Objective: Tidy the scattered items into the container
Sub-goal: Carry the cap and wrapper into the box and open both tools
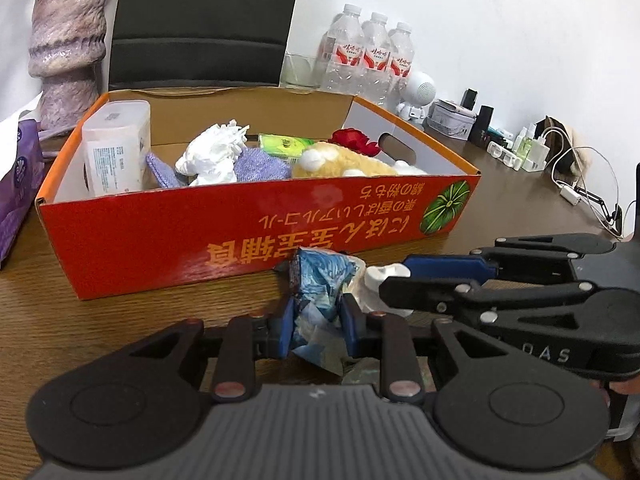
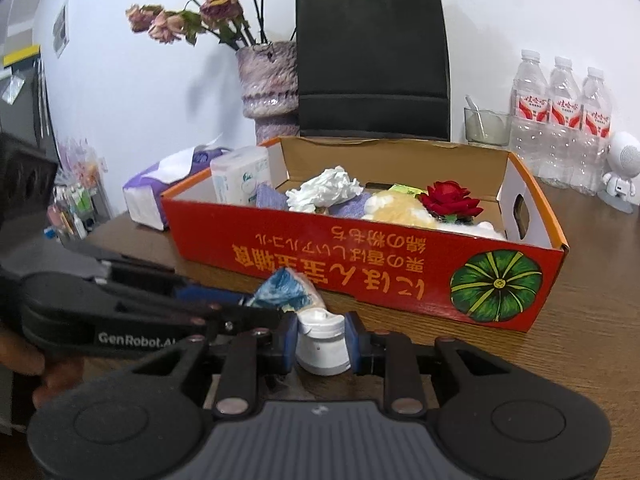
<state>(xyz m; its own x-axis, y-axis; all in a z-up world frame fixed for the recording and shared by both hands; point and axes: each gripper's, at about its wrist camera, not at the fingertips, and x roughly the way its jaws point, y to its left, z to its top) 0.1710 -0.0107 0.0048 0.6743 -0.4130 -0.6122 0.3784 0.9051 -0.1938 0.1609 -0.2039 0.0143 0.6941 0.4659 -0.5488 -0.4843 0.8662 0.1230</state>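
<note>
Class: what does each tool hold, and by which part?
Left tool: crumpled blue-and-white plastic wrapper, pinched at its lower end. Right tool: small white plastic bottle, gripped across its capped top.

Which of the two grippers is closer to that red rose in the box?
Right, but only by a little. The right gripper, shut on a white cap, and the left gripper, clamping a blue wrapper, both sit outside the box's front wall; the rose lies inside.

Left tongs (image 1: 316,322) clamped, right tongs (image 2: 322,338) clamped, side by side, angled downward
</note>
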